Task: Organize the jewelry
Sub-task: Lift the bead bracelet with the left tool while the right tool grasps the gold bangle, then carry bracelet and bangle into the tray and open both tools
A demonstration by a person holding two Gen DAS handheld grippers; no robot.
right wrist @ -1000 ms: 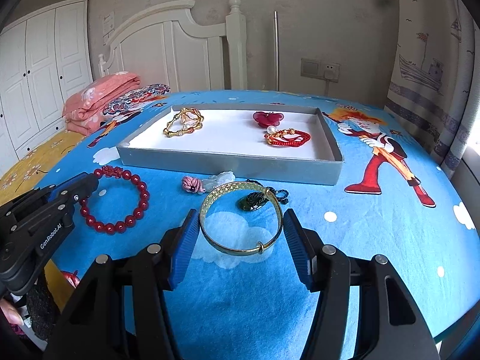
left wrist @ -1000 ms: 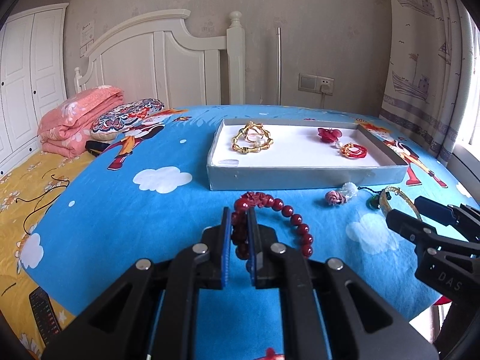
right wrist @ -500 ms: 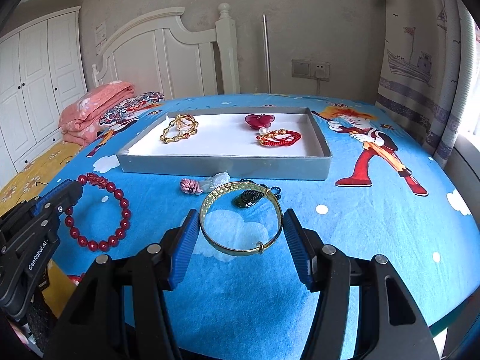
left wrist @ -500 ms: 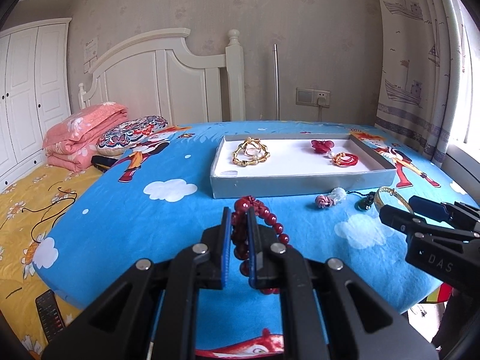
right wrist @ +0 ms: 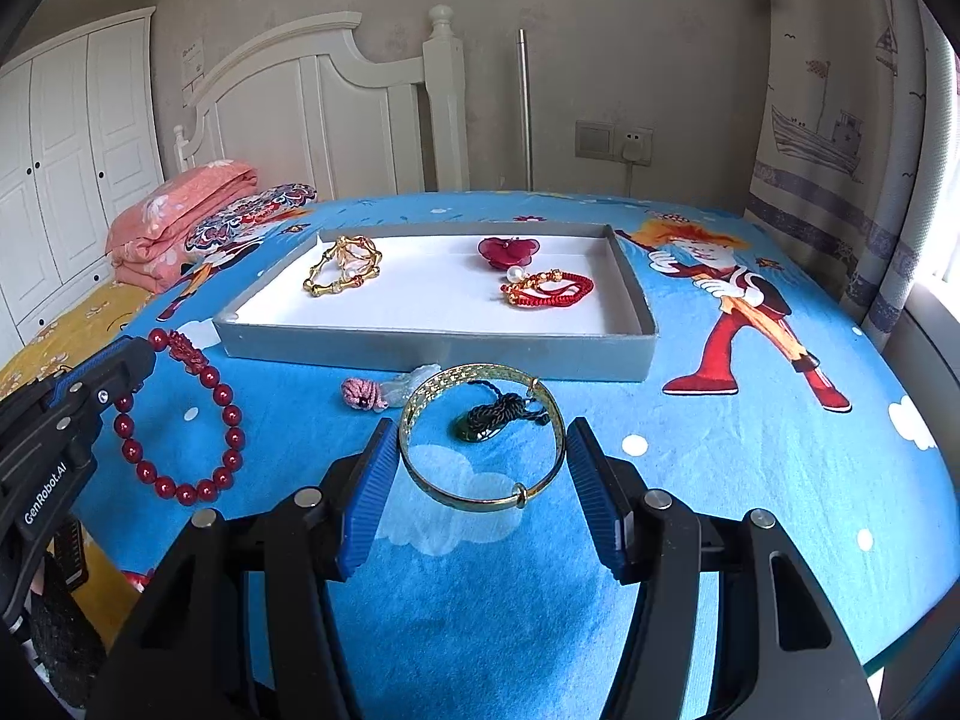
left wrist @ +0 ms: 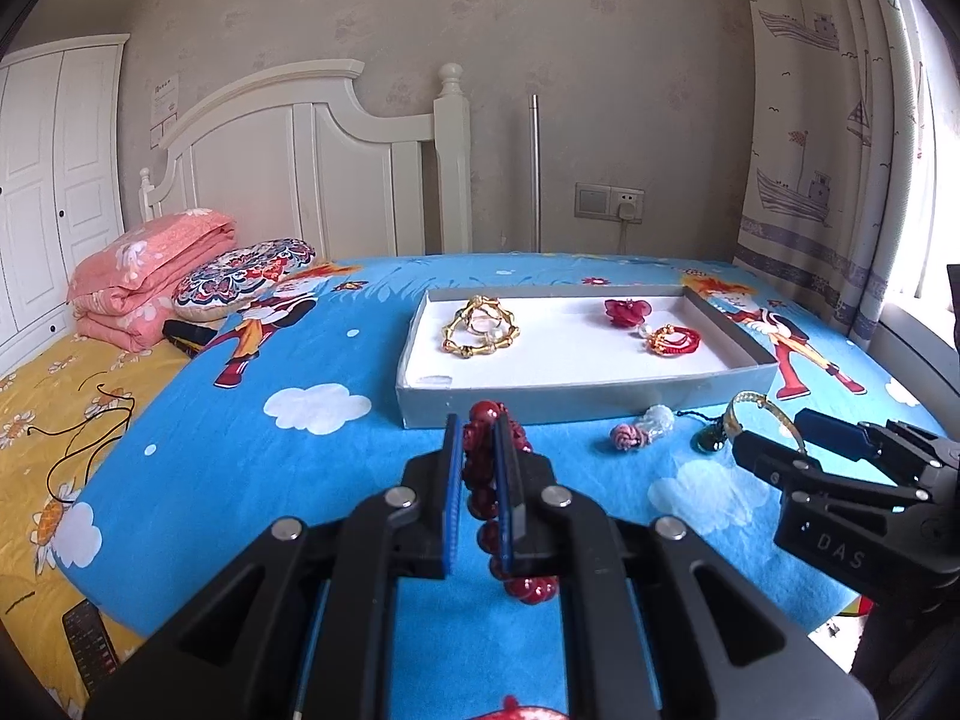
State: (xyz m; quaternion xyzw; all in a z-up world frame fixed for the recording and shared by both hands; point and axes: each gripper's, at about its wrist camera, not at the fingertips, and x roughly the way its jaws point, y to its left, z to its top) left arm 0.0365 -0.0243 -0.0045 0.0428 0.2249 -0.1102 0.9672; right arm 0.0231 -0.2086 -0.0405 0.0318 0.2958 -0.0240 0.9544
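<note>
While pinching a dark red round-bead bracelet [left wrist: 528, 587] tightly in the left gripper [left wrist: 477, 438], just short of the front wall of the shallow grey cardboard tray [left wrist: 540, 405]: carry-in step.

Keep that narrow clamp firm, since only a few beads sit between the pads and the rest dangles below. Raise until the lowest beads clear the tray's front wall, move in over its white floor, and set down in the bare patch between the gold link bracelet [left wrist: 480, 330] and the red cord bracelet [left wrist: 675, 339]; let go only once resting. Park the right gripper [right wrist: 482, 429], half-spread and gripping the thin gold metal bangle [right wrist: 480, 501] across its width, before the tray's front wall, to the right. Against a second ago: beads hanging clear of the blue cartoon-print cloth [left wrist: 240, 480], no longer lying looped on it, and nearer the tray; bangle grip unchanged.
</note>
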